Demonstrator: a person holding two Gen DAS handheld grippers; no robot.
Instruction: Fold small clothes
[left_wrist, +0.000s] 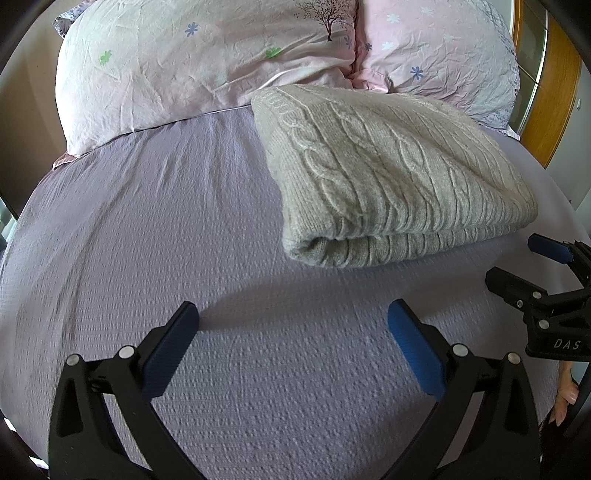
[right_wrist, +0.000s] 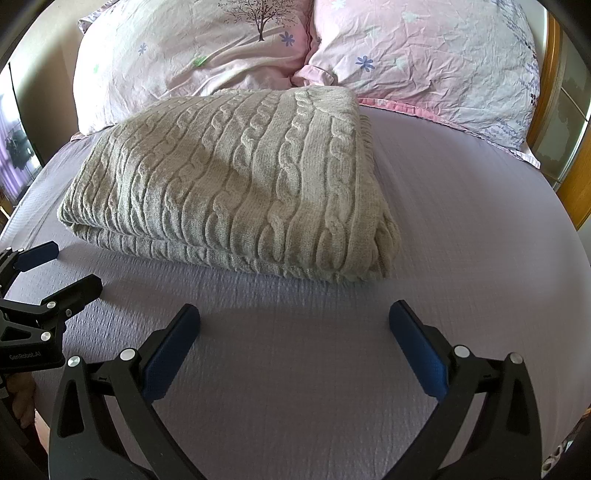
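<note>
- Grey cable-knit sweater (right_wrist: 236, 177) lay folded into a thick rectangle on the lilac bed sheet (right_wrist: 461, 229), at about 12 o'clock from the right gripper (right_wrist: 293, 321) and about 1 o'clock from the left gripper (left_wrist: 293, 319).
- Far edge of the sweater touched the two pink floral pillows (left_wrist: 177, 62).
- Both grippers were spread wide, held nothing, and hung over bare sheet near the sweater's front edge, clear of it.
- Judgement: fold looked close to done; layers stacked but loose at the front roll.
- Risk: knit is bulky and springy, so top layer could slide or spring open if nudged by a finger.
- Risk: pinching only the top layer would peel the stack apart.
- Risk: grippers sat close side by side, could knock each other on a joint reach.
- Risk: a pad could snag sheet with the knit.
</note>
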